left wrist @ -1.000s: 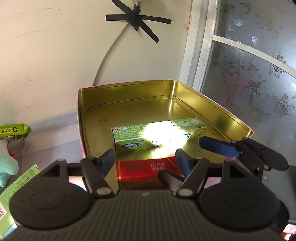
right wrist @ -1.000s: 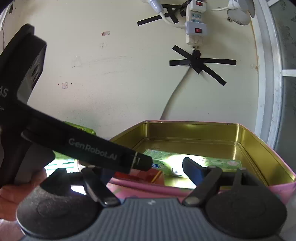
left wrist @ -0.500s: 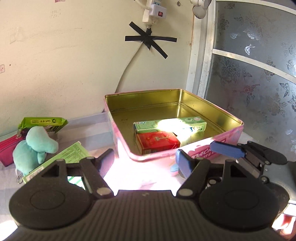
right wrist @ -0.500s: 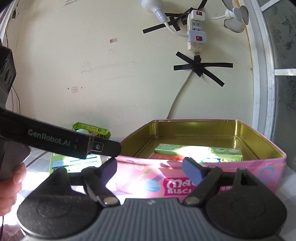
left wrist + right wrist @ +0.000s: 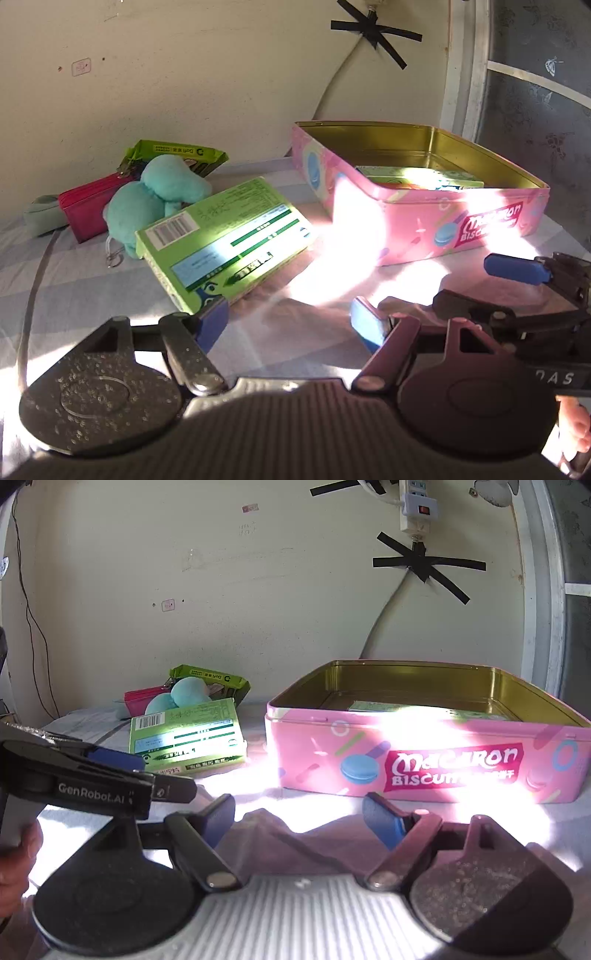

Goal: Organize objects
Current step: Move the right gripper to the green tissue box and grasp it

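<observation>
In the left wrist view, the left gripper (image 5: 288, 325) is being held over the desk (image 5: 92, 280) with its jaws standing well apart and nothing between them. The green box (image 5: 225, 236) is lying flat just ahead, toward 11 o'clock from the jaws, and its near corner is almost touching the left blue pad. Its long axis is running from about 7 o'clock to 1 o'clock, so it is lying slanted to the line of the jaws. Behind it, a teal plush toy (image 5: 155, 195), a red pouch (image 5: 90, 201) and a green packet (image 5: 177, 153) are seen at 10 o'clock. The pink tin (image 5: 424, 225) is standing at 1 o'clock, open, with a green carton (image 5: 417, 175) already lying inside. The right gripper (image 5: 517, 271) is showing at 3 o'clock.

In the right wrist view, the right gripper (image 5: 299, 819) is also being held with jaws wide apart and empty. The pink tin (image 5: 424, 764) is standing directly ahead between 12 and 1 o'clock, and the green box (image 5: 184, 738) is lying at 10 o'clock, well apart from these jaws. The left gripper (image 5: 122, 771) is seen at 9 o'clock, close beside that box.

The left hand is judged to be the nearer one for the green box; probably the jaws are needing to be turned so that the short sides of the box are taken.
</observation>
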